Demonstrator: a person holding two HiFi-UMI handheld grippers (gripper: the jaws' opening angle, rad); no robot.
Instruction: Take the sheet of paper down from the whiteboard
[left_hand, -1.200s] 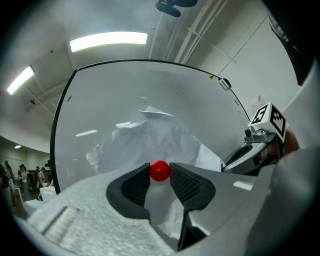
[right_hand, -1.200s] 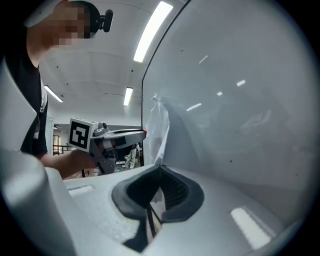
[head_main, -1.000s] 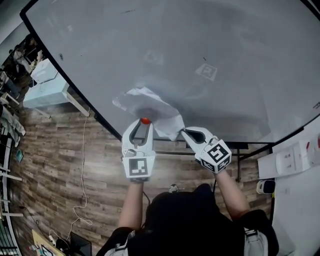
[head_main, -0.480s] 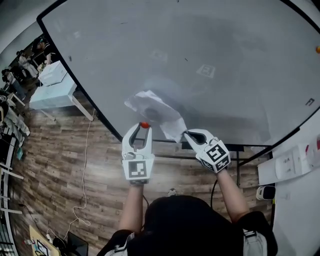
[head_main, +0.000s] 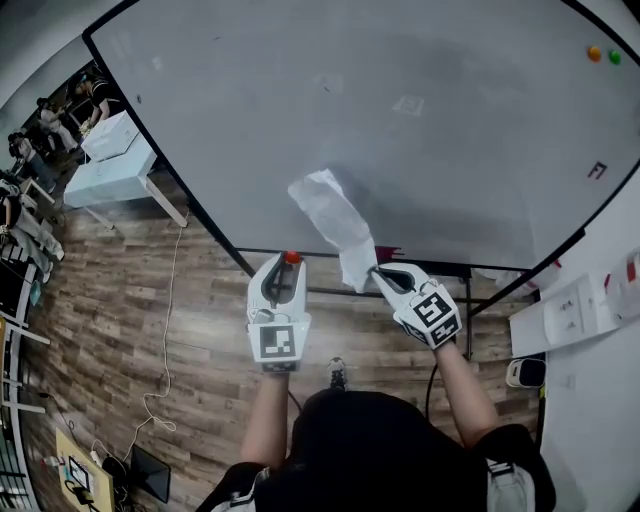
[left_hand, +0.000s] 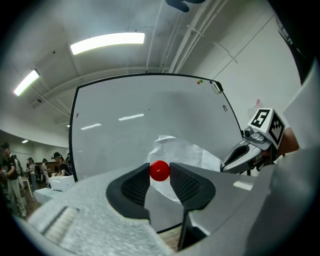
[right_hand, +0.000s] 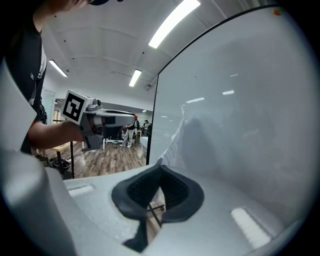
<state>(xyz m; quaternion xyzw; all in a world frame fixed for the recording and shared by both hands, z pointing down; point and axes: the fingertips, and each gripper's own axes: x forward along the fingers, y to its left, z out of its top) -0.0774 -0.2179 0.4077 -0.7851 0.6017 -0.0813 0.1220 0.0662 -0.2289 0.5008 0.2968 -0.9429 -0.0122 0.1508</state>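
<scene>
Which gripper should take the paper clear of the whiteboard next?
Right, likely. The right gripper is shut on the sheet of paper's lower corner, while the left gripper has the red magnet clamped between its jaws.

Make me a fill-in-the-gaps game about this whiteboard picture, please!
1. The left hand-held gripper pinches a small ball coloured ____.
2. The right hand-held gripper holds crumpled paper coloured ____.
3. On the whiteboard, beside the orange dot, is another dot coloured ____.

Missing words: red; white; green.
</scene>
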